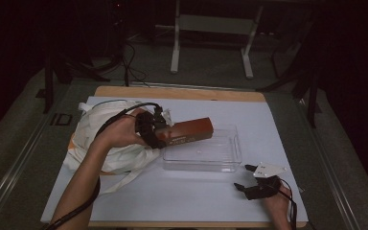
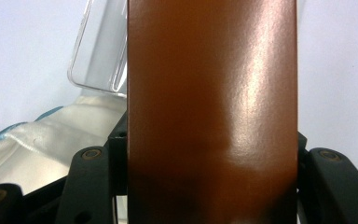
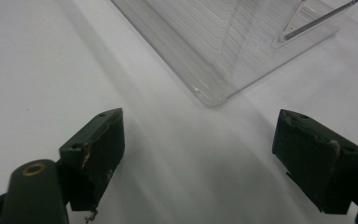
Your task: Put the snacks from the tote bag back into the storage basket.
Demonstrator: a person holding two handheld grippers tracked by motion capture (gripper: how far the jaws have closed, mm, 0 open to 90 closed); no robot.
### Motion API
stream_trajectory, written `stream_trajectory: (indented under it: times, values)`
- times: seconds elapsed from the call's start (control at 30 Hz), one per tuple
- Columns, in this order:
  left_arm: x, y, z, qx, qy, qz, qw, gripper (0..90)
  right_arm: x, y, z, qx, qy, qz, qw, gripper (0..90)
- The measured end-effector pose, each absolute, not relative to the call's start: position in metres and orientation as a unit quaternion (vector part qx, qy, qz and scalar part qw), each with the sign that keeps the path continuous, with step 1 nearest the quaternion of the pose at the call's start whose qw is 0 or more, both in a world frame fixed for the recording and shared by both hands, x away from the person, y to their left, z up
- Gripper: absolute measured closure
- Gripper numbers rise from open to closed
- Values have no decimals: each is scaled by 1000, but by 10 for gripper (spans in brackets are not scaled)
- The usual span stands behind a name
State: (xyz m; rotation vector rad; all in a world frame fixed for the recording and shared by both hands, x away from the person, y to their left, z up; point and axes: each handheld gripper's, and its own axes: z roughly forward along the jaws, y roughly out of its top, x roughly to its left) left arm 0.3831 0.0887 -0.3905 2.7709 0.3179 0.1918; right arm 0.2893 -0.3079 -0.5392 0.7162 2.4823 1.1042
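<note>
Held brown box (image 1: 188, 131) pinched in left tool (image 1: 159, 130) above clear tray (image 1: 230, 158), out of bag (image 1: 100, 134), not yet set down; right tool (image 1: 245, 178) spread, idle on tabletop (image 1: 182, 196).

White-covered table (image 1: 182, 201): clear tray (image 1: 202, 160), prob. cloth bag (image 1: 96, 129).
</note>
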Motion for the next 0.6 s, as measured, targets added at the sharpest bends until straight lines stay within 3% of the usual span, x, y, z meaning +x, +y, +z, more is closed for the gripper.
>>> stream_trajectory:
  times: [0.6]
  values:
    - [384,75,-397,980,96,61,164,438,289,-308,-539,251,871,387,166,169]
